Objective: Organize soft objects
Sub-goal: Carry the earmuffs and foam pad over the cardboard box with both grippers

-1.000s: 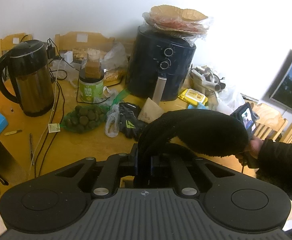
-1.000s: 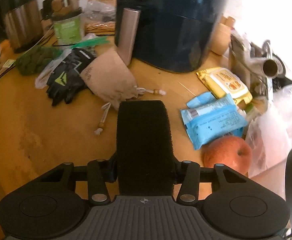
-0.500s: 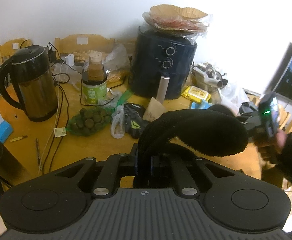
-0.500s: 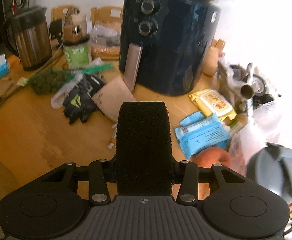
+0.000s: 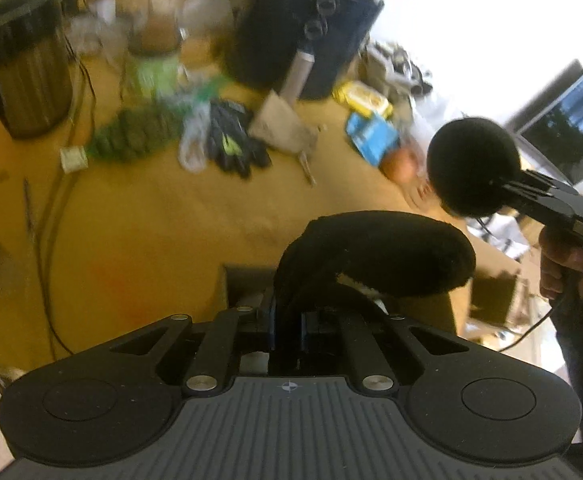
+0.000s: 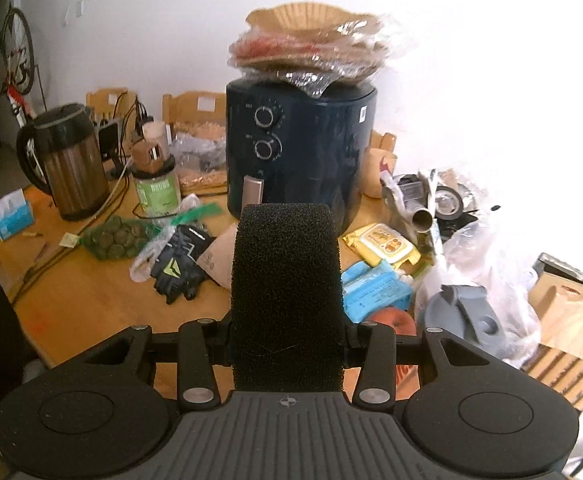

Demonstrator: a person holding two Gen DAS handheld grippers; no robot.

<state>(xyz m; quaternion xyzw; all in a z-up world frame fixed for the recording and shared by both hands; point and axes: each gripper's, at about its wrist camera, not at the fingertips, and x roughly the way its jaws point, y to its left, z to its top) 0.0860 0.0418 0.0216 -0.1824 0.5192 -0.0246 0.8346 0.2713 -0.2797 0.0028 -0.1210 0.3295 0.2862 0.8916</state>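
My left gripper [image 5: 287,314] is shut on a black fleecy cloth [image 5: 375,254] that folds over to the right and hides the fingertips. A thick black foam block [image 6: 287,292] stands upright in my right gripper [image 6: 287,336], clamped at both sides. In the left wrist view that foam [image 5: 469,166] shows as a round dark end on the right gripper [image 5: 531,196], held high at the right by a person's hand [image 5: 567,264]. On the wooden table [image 6: 83,304] lie black gloves [image 6: 179,264] and a brown cloth pouch [image 6: 219,258].
A dark air fryer [image 6: 299,152] with wrapped paper liners on top, a kettle [image 6: 71,160], a green jar [image 6: 157,192] and cables fill the back. Blue packs [image 6: 371,288], an apple [image 6: 391,318] and plastic bags crowd the right. An open cardboard box [image 5: 487,272] sits below the left gripper.
The right gripper has risen with the foam, so the whole air fryer shows. The left gripper has tipped downward, still holding the cloth; the foam's end now faces it at the right.
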